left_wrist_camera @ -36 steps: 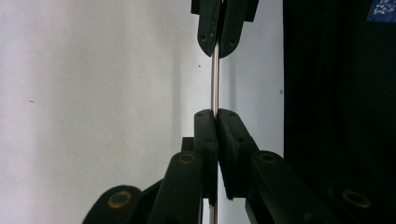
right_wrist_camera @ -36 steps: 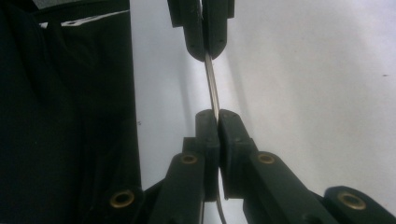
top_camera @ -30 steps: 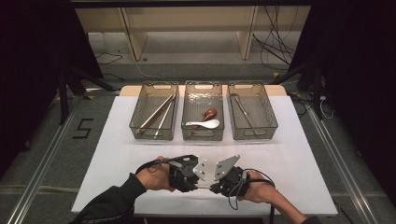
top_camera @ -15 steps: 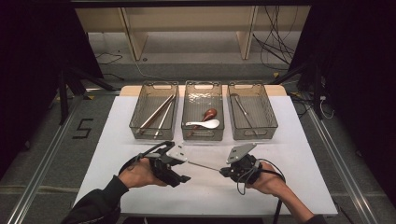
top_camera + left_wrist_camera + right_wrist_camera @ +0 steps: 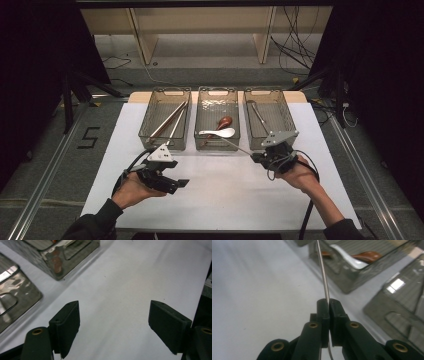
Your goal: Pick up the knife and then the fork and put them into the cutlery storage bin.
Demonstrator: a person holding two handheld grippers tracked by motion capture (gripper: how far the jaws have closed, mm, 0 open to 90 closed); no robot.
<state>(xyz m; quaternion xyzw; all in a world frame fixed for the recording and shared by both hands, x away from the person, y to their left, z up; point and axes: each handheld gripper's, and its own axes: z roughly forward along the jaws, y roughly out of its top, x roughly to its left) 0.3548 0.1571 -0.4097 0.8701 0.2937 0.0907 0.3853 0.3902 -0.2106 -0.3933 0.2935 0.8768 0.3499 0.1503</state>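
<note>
Thin silver metal rod (image 5: pixel 323 272), maybe a chopstick or utensil handle, can't tell which: clamped between the right gripper (image 5: pixel 329 305) jaws, pinched right at the pad tips. In the right gripper view it runs from the closed pads toward 12 o'clock, leaning slightly left, and a short curved bit sticks out below the pads at 6 o'clock. In the high view the rod (image 5: pixel 235 147) slants from the right gripper (image 5: pixel 261 156) toward 10 o'clock, its far end over the near wall of the middle clear plastic bin (image 5: pixel 216 90).

Right hand (image 5: pixel 298 172) sits at 4 o'clock of the rod and lies in front of the right clear plastic bin (image 5: pixel 267 93).

Left gripper (image 5: pixel 181 183): jaws wide apart, have just been opening, nothing between them, bare white table cover (image 5: pixel 120 290) under the gap. Black pads (image 5: pixel 67 323) well clear of the rod. Left hand (image 5: pixel 134 188) is at 8 o'clock of the rod, well apart from it, in front of the left clear plastic bin (image 5: pixel 164 91).

Middle bin holds a white ceramic soup spoon (image 5: pixel 218 133) and a reddish-brown wooden spoon (image 5: pixel 223 122), at 11 o'clock of the right gripper. Left bin holds long thin sticks (image 5: pixel 169 120) lying diagonally. Right bin holds a slim metal utensil (image 5: pixel 258 114). All three bins are in a row at the far edge of the cover.
</note>
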